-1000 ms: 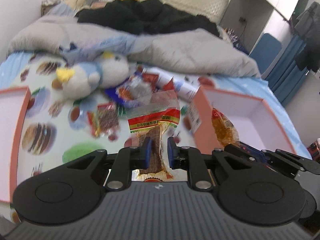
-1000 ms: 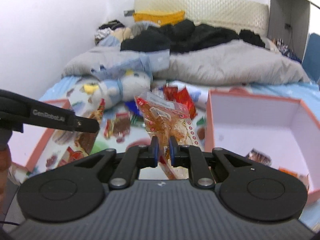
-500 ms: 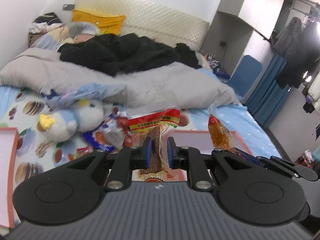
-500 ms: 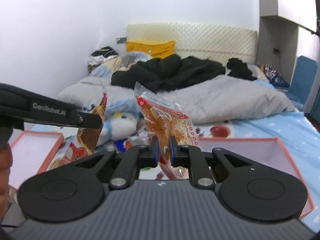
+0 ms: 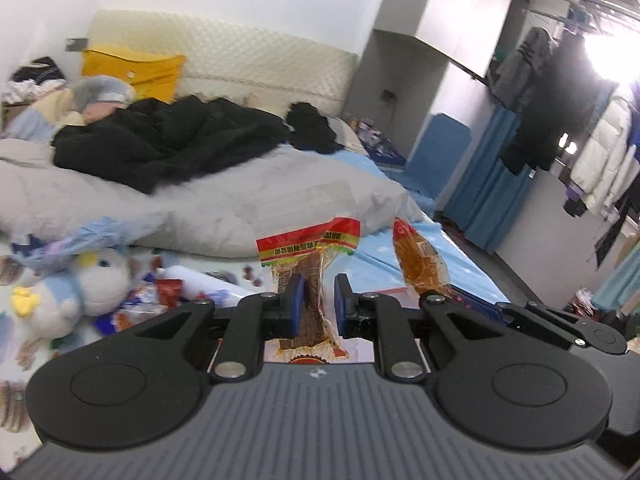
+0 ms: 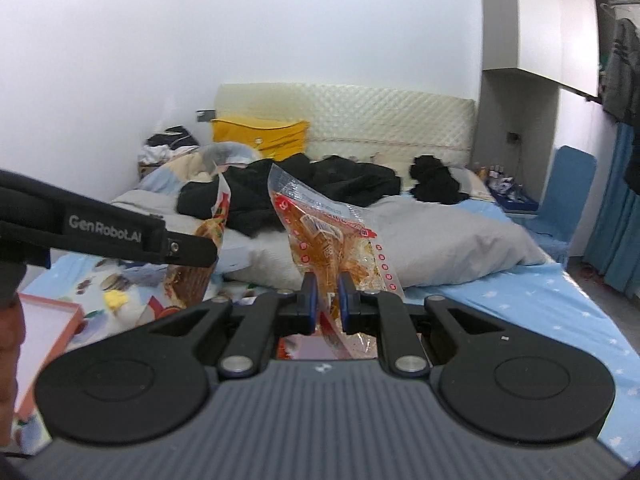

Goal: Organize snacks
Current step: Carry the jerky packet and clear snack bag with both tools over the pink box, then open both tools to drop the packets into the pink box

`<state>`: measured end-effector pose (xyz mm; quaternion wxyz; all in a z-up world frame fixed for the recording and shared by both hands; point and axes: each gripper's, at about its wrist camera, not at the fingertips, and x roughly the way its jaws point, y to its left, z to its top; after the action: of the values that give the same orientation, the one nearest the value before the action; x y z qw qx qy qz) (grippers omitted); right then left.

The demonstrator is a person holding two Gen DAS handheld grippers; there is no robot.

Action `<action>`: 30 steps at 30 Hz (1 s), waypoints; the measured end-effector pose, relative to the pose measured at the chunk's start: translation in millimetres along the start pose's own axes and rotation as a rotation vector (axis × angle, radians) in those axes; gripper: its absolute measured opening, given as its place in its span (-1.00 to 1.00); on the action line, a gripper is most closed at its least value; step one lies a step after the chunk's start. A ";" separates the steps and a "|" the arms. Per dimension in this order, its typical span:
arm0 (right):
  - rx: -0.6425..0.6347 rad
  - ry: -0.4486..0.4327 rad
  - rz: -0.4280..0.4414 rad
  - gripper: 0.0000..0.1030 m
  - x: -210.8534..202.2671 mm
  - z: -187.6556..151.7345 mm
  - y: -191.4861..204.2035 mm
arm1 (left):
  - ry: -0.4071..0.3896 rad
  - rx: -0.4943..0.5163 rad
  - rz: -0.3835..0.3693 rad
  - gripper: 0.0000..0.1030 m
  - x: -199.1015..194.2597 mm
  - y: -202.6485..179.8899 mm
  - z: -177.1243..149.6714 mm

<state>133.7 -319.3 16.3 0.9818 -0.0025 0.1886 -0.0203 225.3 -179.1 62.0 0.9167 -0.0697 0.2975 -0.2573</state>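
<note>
We see a brown snack strip (image 5: 310, 280) in clear wrap with a red-and-yellow band, standing upright above the bed. Beside it stands an orange snack packet (image 6: 332, 240), clear with red trim, tilted slightly.

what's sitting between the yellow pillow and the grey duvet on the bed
A heap of black clothing lies between the yellow pillow and the grey duvet, clearest in the right wrist view.

The left gripper's (image 5: 316, 300) body is hiding the brown packet's (image 5: 310, 280) lower end; snacks (image 5: 160, 292) beside the plush toy (image 5: 80, 284) are blurring together; the pink box (image 6: 44, 320) is running off the picture's left edge
</note>
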 end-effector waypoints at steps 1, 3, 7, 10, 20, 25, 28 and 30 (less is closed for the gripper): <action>0.015 0.011 -0.002 -0.72 3.1 -0.7 -6.7 | 0.015 0.003 -0.012 -0.63 9.2 -6.1 0.6; 0.040 0.047 -0.010 -0.72 13.9 -4.7 -21.5 | 0.044 0.017 -0.028 -0.63 28.9 -15.9 -0.4; 0.068 0.148 -0.045 -0.72 39.1 -23.2 -52.6 | 0.108 0.034 -0.029 -0.63 78.9 -31.6 -9.5; 0.112 0.230 -0.065 -0.72 57.8 -40.6 -80.5 | 0.176 0.017 -0.010 -0.63 123.6 -35.9 -15.5; 0.250 0.450 -0.084 -0.72 114.4 -86.8 -141.6 | 0.387 0.026 0.064 -0.63 217.1 -40.1 -43.5; 0.276 0.534 -0.077 -0.71 127.4 -107.5 -153.8 | 0.467 0.010 0.072 -0.62 240.9 -48.2 -53.5; 0.343 0.548 -0.046 -0.71 126.9 -114.1 -162.1 | 0.466 0.007 0.072 -0.61 244.8 -48.7 -56.4; 0.362 0.550 -0.035 -0.71 127.5 -114.7 -160.5 | 0.474 -0.001 0.069 -0.61 245.5 -47.2 -57.4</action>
<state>203.3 -484.5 -135.4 0.8782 0.1742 0.4399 -0.0701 341.1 -344.2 -96.6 0.8294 0.0023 0.5070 -0.2348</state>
